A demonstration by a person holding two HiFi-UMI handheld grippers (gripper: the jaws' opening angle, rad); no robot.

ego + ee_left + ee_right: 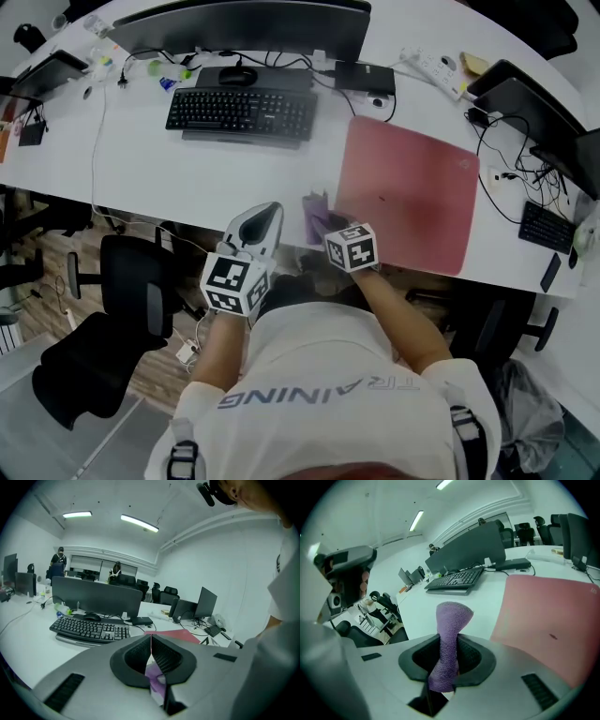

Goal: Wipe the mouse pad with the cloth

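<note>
Cloth [449, 620] is clamped by the right gripper [448, 654] as a narrow bunched strip, beside the left edge of the mouse pad [412, 187]. Left gripper [151, 651] is closed on nothing. Risks: only a thin stripe is wiped, or the pad is dragged (nothing is pinning it).

Left gripper [151, 641]: jaws pressed together, nothing between the ribbed pads. Purple cloth [155, 678] shows through the gap below them; can't tell if it touches. Ahead on the white desk [28, 631]: black keyboard [89, 629], black mouse [92, 617] behind it, dark monitor [96, 599]. Red mouse pad [176, 636] lies right of the keyboard.
</note>
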